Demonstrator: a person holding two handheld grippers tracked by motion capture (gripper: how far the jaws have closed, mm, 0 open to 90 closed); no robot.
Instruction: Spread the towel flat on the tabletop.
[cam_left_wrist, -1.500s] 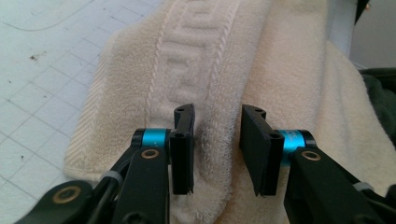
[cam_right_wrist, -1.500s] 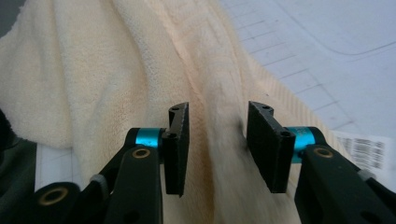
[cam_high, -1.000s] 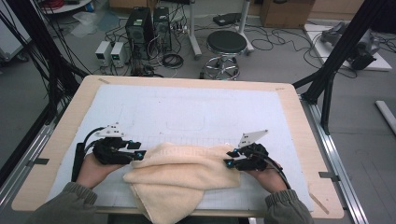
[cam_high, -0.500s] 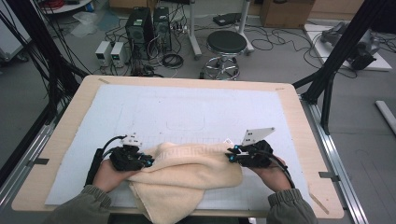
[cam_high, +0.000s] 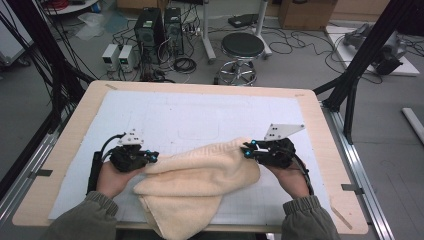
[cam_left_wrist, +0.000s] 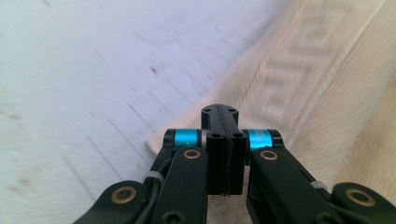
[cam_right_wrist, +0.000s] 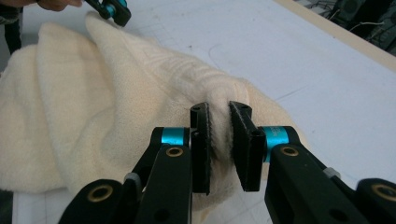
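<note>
A cream towel (cam_high: 192, 187) lay bunched across the near half of the white mat (cam_high: 200, 112), one end drooping over the table's (cam_high: 60, 145) front edge, as a person seated at the near side took hold of it from both sides. The right gripper (cam_right_wrist: 219, 114) had just been closing and was clenched on a raised fold at the towel's right corner, cloth pinched between its pads. The left gripper (cam_left_wrist: 219, 116), likewise just closing, stood with its jaws pressed together at the towel's left edge; the patterned border lay right beneath its tips, though whether any cloth was caught between them could not be told. Both hands rested on the mat, well apart, the towel sagging between them. The step in hand appeared to be the grab before a lift or spread; the next move would likely call for raising both corners together and pulling them apart evenly, so the heavier middle does not slip free
</note>
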